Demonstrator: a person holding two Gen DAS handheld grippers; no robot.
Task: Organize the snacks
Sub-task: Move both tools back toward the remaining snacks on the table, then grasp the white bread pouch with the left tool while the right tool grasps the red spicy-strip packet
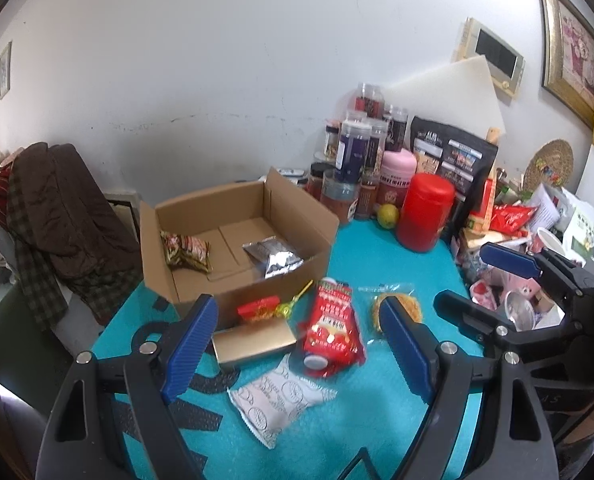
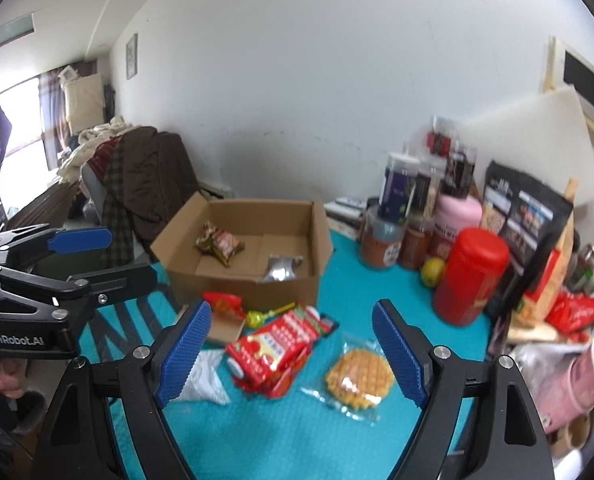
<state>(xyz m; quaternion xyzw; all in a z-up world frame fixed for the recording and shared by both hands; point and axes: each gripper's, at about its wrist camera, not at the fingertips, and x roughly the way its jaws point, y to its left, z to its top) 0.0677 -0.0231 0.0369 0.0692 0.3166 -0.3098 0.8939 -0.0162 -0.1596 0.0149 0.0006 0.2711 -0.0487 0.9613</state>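
So the teal bench point(image 1: 377, 248) is only part tidied. At its back corner stands the cardboard box point(image 1: 233, 240), flaps open, with two packets already inside: a red-and-green one point(image 1: 187, 250) and a silver one point(image 1: 273, 260). Left in front of it are the red pouch point(image 1: 331, 326), the gold box point(image 1: 253, 344), the white packet point(image 1: 279, 398), the wrapped waffle point(image 2: 357, 376), a small red packet point(image 1: 259, 307) and a yellow-green lollipop point(image 1: 291, 304). I hold my left hand-held gripper point(image 1: 297, 352) wide and empty over these; my right hand-held gripper point(image 2: 293, 352) is wide and empty too.
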